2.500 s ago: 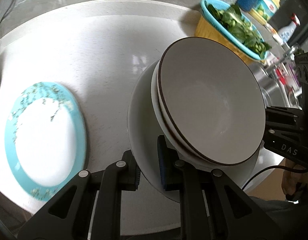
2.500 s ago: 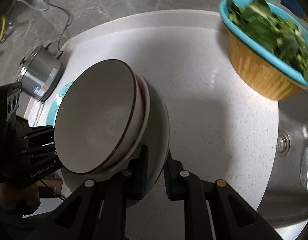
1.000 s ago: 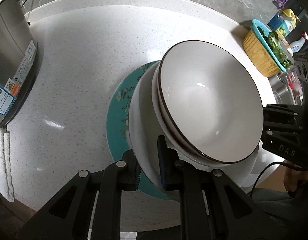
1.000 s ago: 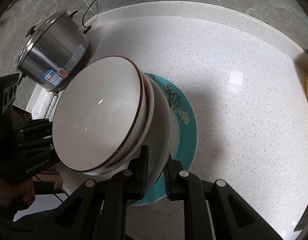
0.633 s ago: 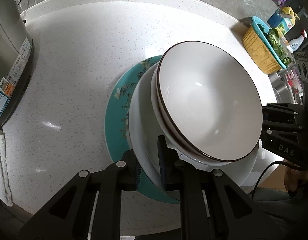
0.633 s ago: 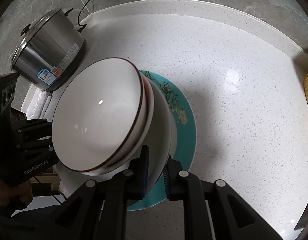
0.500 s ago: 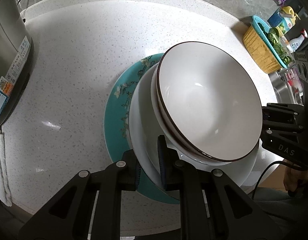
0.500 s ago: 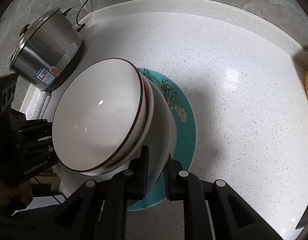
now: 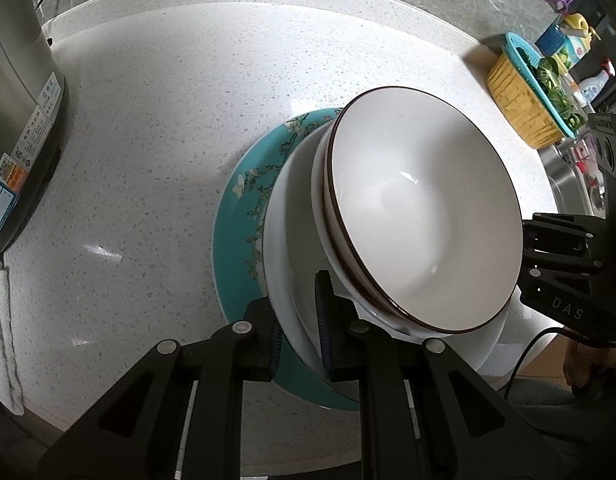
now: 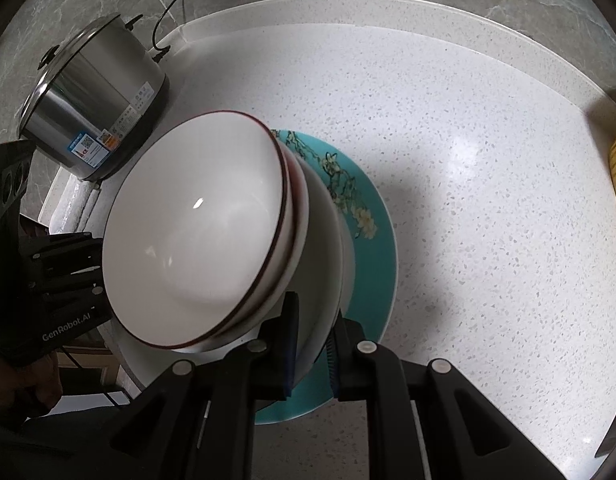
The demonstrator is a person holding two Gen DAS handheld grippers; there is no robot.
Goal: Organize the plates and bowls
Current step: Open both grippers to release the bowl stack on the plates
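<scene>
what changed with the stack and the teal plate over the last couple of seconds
The white plate with two bowls was carried leftwards from beside the vegetable basket to over the teal plate, which earlier lay apart on the counter. The cooker has come into view. Unchanged: left gripper and right gripper both stay clamped on the white plate's rim.

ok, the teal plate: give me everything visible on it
The teal plate looks like glazed ceramic, round, with a pale blossom-and-branch pattern along its rim. It lies flat on the speckled white countertop. The white plate carrying two stacked brown-rimmed bowls sits over most of it; whether they touch is unclear. Only its outer crescent shows.
</scene>
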